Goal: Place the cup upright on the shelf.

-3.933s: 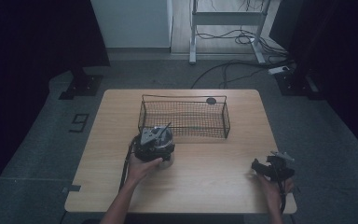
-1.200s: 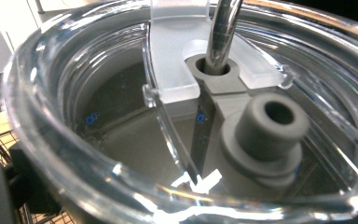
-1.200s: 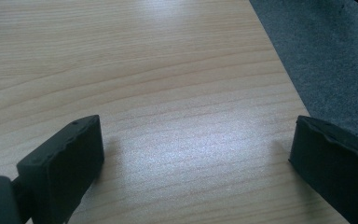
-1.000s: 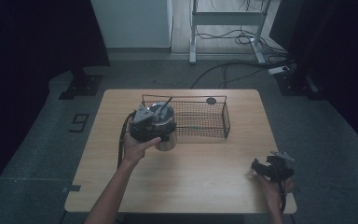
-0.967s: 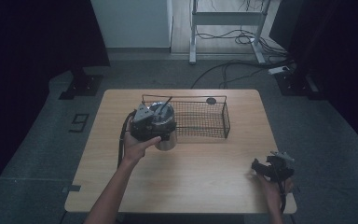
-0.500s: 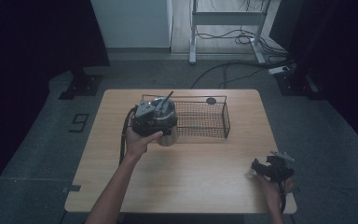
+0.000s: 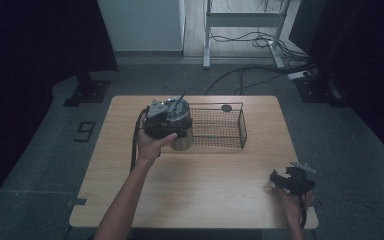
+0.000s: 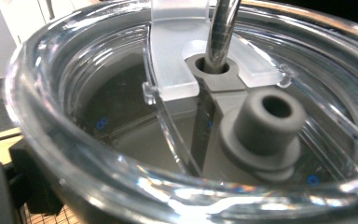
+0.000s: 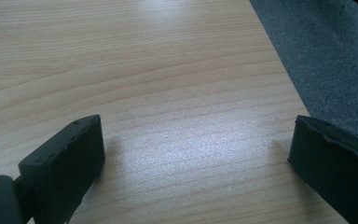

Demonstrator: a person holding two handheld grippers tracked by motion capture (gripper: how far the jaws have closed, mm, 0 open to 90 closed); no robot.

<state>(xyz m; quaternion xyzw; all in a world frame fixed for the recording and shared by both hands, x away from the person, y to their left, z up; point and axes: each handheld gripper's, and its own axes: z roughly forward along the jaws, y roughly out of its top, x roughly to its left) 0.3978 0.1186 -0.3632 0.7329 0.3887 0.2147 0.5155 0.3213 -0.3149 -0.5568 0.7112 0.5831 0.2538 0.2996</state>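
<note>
Left gripper [image 7: 167,120] clamped on tumbler [image 7: 182,136], held upright above worktop [image 7: 205,200] just beside wire basket [image 7: 217,127] left end; likely heading into basket. Clear lid [image 8: 121,116] with metal straw [image 8: 221,28] through grey grommet, upright so straw stays put. Right gripper [image 7: 290,181] rests idle at near right corner of worktop, jaws wide apart, nothing between.

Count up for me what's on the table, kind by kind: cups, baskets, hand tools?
Clear lidded cup with straw: 1
Wire basket: 1
Handheld tool: 2, left and right
Total: 4
</note>
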